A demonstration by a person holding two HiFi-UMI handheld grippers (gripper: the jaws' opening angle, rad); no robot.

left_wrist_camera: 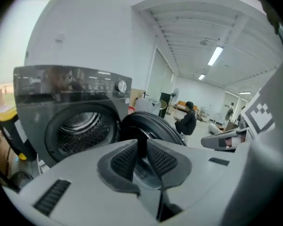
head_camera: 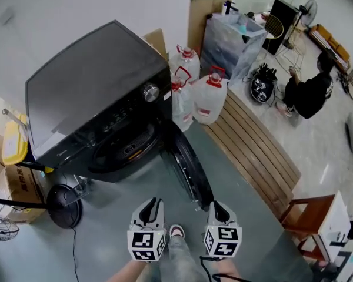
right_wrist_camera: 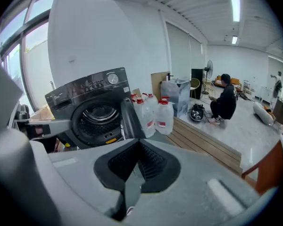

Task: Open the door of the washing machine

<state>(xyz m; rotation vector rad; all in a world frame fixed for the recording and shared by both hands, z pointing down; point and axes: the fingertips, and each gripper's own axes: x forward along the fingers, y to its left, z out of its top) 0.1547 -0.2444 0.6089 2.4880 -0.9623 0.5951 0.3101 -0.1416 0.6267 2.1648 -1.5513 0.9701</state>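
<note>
The black front-loading washing machine [head_camera: 94,93] stands at the upper left. Its round door [head_camera: 188,163] is swung wide open to the right, and the drum opening [head_camera: 126,145] is exposed. Both grippers hang low in the head view, well short of the machine and touching nothing. My left gripper [head_camera: 155,203] has a narrow gap between its pads, and through that gap the left gripper view shows the door [left_wrist_camera: 151,126]; nothing is held. My right gripper [head_camera: 216,205] has its pads meeting at the tip [right_wrist_camera: 139,147] and is empty. The right gripper view shows the machine [right_wrist_camera: 85,98] and the door's edge [right_wrist_camera: 128,119].
Large water jugs [head_camera: 209,98] stand just right of the machine. A slatted wooden platform [head_camera: 253,145] runs along the right, and a wooden chair [head_camera: 309,216] is at the lower right. A person [head_camera: 309,93] crouches far right. A fan base [head_camera: 63,204] and cardboard boxes [head_camera: 12,187] sit at the left.
</note>
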